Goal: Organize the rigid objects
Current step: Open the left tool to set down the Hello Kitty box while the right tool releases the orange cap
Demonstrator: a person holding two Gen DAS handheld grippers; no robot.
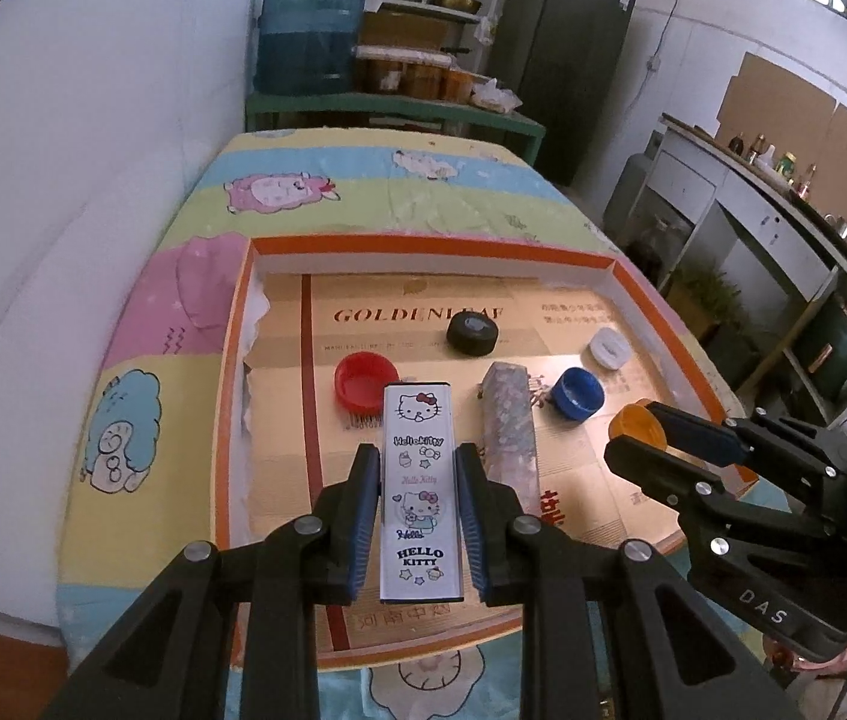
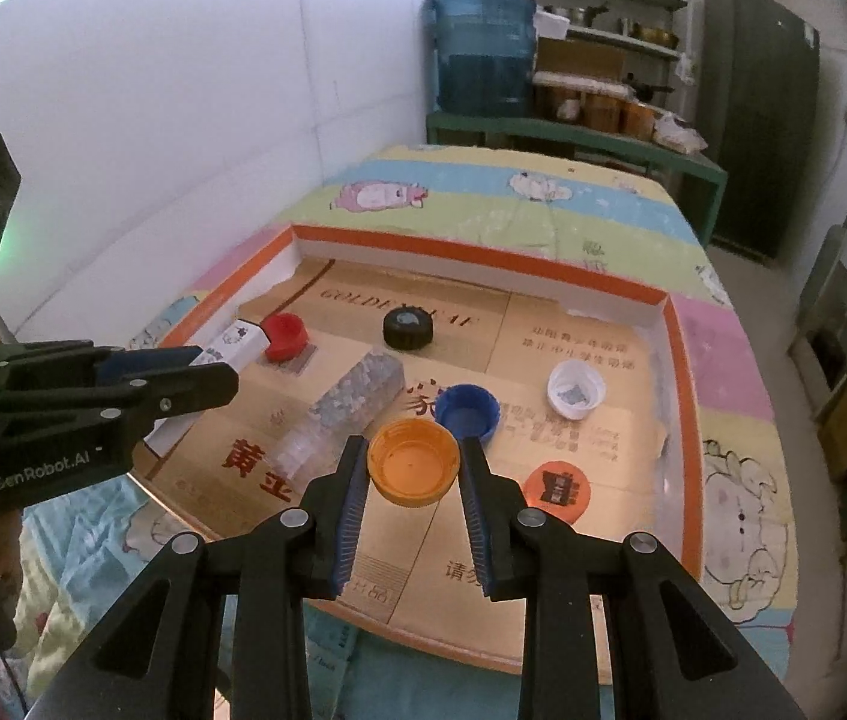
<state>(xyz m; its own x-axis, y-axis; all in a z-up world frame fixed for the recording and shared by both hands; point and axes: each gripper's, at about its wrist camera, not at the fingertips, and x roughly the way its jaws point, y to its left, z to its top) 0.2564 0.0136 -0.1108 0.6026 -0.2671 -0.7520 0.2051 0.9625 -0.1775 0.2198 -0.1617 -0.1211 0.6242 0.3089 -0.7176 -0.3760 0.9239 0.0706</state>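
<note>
Left tongs [image 1: 417,516] clamp Hello Kitty box [image 1: 420,480], long axis pointing away.

The left black plastic claw [image 1: 417,516] has angular linkage arms with round silver pivot screws and ribbed blue pads [image 1: 363,516]. The right black plastic claw [image 2: 408,504] looks the same. White lettering marks each housing: "GenRobot.AI" on the left, and apparently "DAS" on the right.
</note>
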